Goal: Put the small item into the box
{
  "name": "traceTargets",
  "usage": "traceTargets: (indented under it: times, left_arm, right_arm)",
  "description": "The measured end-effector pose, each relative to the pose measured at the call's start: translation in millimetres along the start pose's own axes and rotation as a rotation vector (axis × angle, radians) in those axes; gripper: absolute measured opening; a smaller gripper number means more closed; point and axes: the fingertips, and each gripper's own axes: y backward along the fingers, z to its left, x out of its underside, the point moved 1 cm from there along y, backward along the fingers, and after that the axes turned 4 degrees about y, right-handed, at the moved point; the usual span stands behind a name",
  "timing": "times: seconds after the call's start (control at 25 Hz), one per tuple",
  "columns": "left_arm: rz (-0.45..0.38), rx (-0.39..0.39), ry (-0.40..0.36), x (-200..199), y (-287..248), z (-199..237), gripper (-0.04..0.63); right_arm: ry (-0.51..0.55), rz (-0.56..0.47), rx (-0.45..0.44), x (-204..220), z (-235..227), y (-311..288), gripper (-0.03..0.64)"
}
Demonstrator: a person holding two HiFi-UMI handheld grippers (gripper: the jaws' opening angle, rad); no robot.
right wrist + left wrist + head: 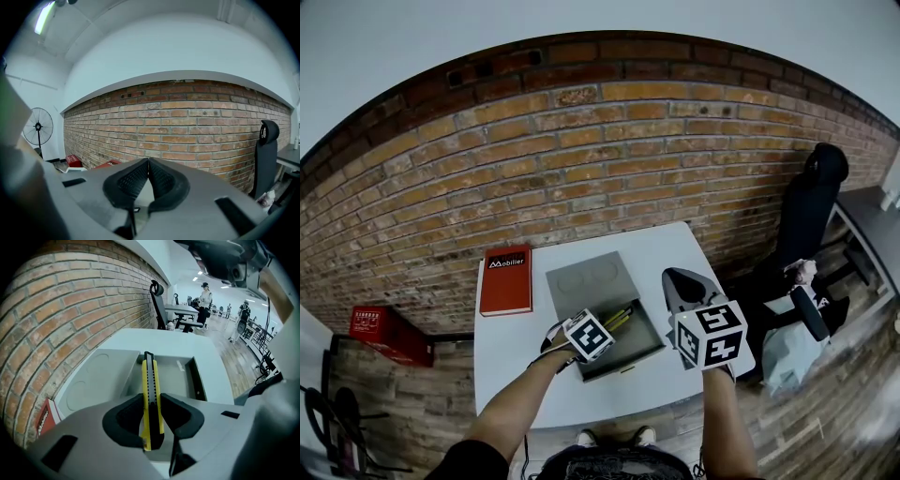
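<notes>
Found the left gripper (151,397) clamped on a utility knife (149,376), its black ribbed pads pressing both flat sides of the slim yellow plastic body with a dark slider strip along its middle. Noted the knife standing on edge, pointing away from the gripper and reaching over the open tray of the box (200,383); could not tell whether the tip touches the tray floor. Recorded the box as grey, rectangular and shallow-walled, placed at the middle of the table (516,366) toward its front edge, with its flat lid (101,376) folded back toward the wall and bearing two round embossed rings. Found the right gripper (148,161) clenched on nothing, textured black pads meeting at their tips, held above the right edge of the table and aimed at the brick wall (609,159). Logged a smooth white rectangular tabletop set against rough red-brown brick with pale mortar joints. Noted a flat red book (506,279) with white lettering at the back left corner of the table, just beside the lid. Observed a black high-backed office chair (811,206) right of the table, a red crate (384,335) on the floor to the left, and a round caged fan (38,126) by the wall.
</notes>
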Motion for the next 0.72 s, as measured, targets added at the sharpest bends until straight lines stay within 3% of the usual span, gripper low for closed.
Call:
traceTargets:
  times: [0.4, 0.72]
  left_arm:
    - [0.152, 0.079, -0.002, 21.7, -30.2, -12.2, 0.132]
    - [0.181, 0.093, -0.023, 25.1, -40.4, -13.7, 0.132]
  right_arm:
    - [0.004, 0.018, 0.025, 4.1, -9.2, -2.5, 0.02]
    - [-0.004, 0.031, 0.034, 11.9, -14.8, -5.0, 0.02]
